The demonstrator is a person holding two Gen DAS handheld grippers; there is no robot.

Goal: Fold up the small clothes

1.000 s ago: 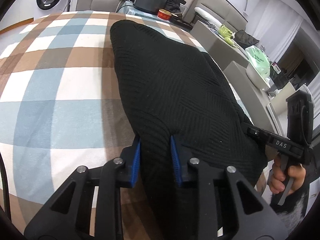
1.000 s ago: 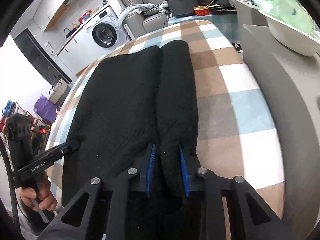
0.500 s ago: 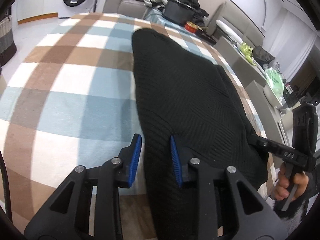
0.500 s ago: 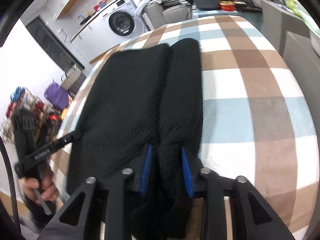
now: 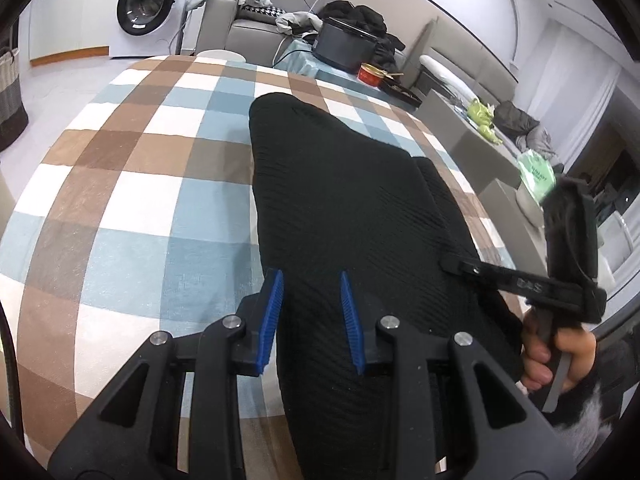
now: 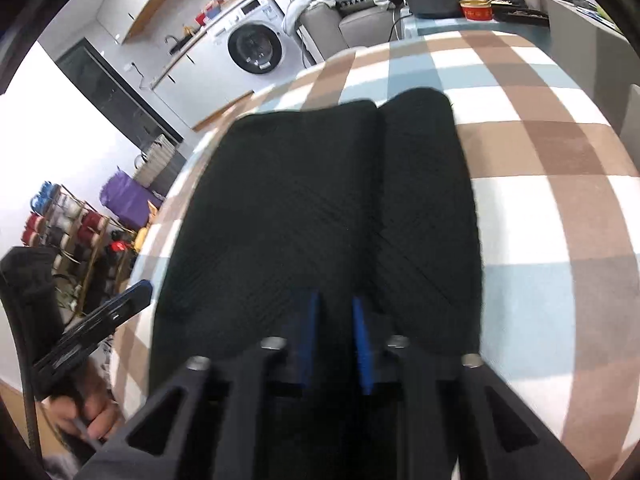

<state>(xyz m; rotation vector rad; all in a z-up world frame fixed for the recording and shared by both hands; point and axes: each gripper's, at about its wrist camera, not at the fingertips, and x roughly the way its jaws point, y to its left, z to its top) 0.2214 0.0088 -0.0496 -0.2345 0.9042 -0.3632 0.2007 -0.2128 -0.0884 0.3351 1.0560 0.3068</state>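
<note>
Right wrist: tongs [image 6: 335, 312] now nearer garment's [image 6: 304, 208] centerline.

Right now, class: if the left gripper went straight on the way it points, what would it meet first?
The left gripper already has the black knitted garment between its fingers, so it would only push along more of it. Beyond lies checked cloth; depth is unclear.

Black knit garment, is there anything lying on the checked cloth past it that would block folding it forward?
Nothing visible does. The black knit garment lies on the checked cloth, which shows bare beyond its far end. Both left tongs and right tongs sit at its near edge.
</note>
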